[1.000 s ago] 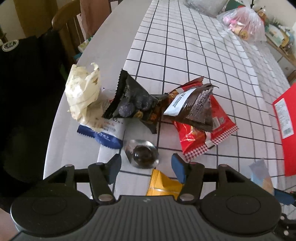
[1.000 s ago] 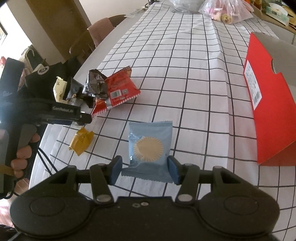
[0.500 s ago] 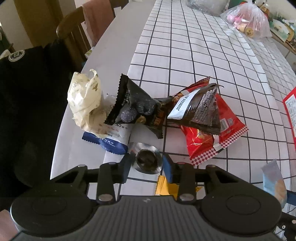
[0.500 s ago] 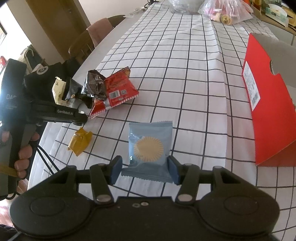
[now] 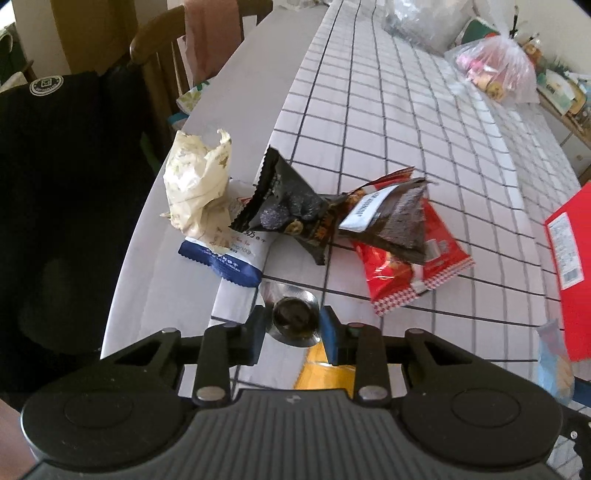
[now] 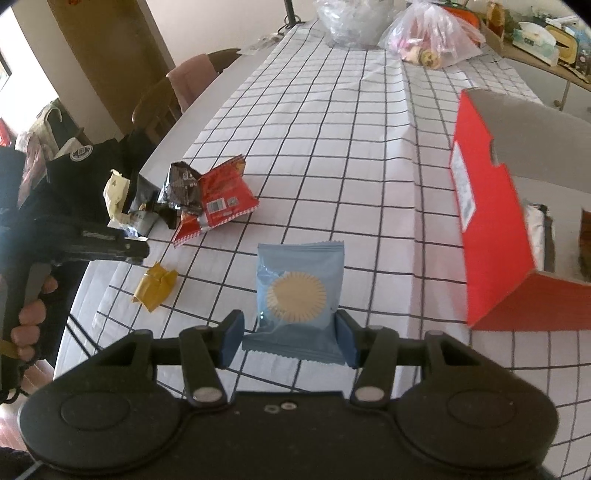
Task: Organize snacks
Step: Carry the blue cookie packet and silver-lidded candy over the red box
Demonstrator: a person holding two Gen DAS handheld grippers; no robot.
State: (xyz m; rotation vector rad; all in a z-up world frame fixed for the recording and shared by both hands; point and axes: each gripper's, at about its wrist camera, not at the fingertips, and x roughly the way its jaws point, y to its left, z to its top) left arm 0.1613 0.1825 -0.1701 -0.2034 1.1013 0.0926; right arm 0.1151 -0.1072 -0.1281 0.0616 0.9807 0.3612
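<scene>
My left gripper (image 5: pixel 293 325) is closing its jaws, and both blue pads touch a small silver-wrapped dark snack (image 5: pixel 295 319) held just over the cloth. A yellow packet (image 5: pixel 325 373) lies below it. My right gripper (image 6: pixel 290 341) is shut on a light blue packet (image 6: pixel 295 295) with a round biscuit printed on it, held above the checked tablecloth (image 6: pixel 332 147). An open red box (image 6: pixel 495 236) with packets inside stands to its right. A pile of red (image 5: pixel 406 266), black (image 5: pixel 288 206), cream (image 5: pixel 195 184) and blue-and-white (image 5: pixel 229 258) packets lies beyond the left gripper.
The table's left edge runs close to the pile, with a wooden chair (image 5: pixel 159 55) and dark clothing (image 5: pixel 55 166) beyond it. Clear plastic bags (image 6: pixel 432 33) sit at the far end. A hand (image 6: pixel 33 310) holds the left gripper's handle in the right wrist view.
The left jaws have closed from wide apart onto the silver-wrapped snack and lifted slightly with it. The right gripper has risen a little, still holding the blue packet.
</scene>
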